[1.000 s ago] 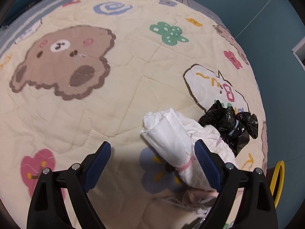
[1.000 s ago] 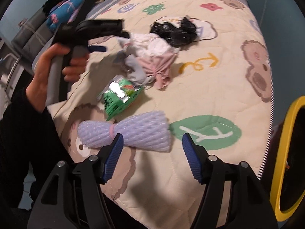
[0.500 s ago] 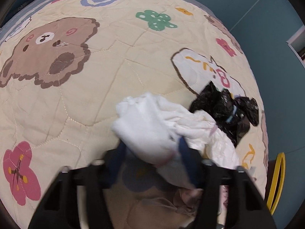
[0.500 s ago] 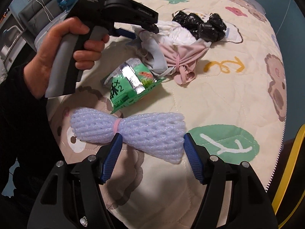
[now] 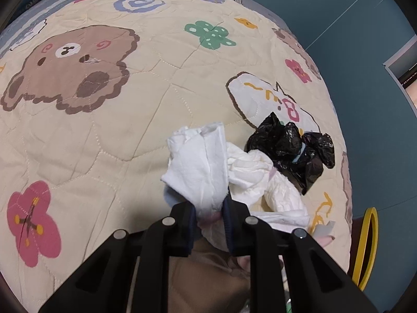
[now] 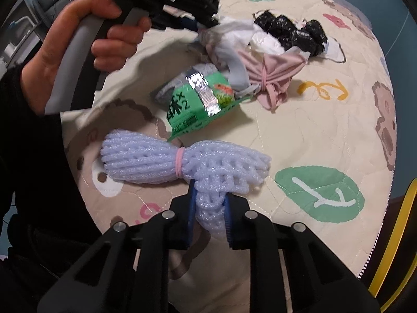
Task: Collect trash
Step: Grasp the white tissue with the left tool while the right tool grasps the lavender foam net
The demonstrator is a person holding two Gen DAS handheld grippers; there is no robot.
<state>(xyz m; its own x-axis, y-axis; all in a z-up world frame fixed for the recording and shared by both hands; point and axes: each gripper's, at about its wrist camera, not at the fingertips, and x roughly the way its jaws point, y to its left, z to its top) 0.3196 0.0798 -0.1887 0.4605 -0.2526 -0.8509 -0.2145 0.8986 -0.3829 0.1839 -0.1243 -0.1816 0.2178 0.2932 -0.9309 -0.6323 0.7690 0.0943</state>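
The white paper bundle (image 5: 200, 167), tied with a pink band, lies on the bed's quilt (image 5: 104, 135) near the edge that borders the blue floor, and it is clamped at its banded waist by the left tool (image 5: 210, 217), whose jaws have just been closing and are now pressed onto the paper from both sides. Its long axis runs straight away from that tool, toward the middle of the quilt, so a lift would carry it end-on. Just beside it, on the side toward the bed's edge, a crumpled black plastic bag (image 5: 294, 148) rests against other white wads, apparently untouched. Nearer the person's side of the bed, the lilac foam net (image 6: 182, 164), also cinched by a pink band, lies crosswise to the right tool (image 6: 208, 208); it is pinched at one flared end, the jaws having just closed on the foam. A green snack wrapper (image 6: 198, 104) and a pink tied cloth (image 6: 271, 78) are seen between the two bundles, held by neither tool. A yellow rim (image 6: 391, 247), possibly a bin, is visible past the quilt's edge on the right tool's side, so the right hand is judged the nearer to it.
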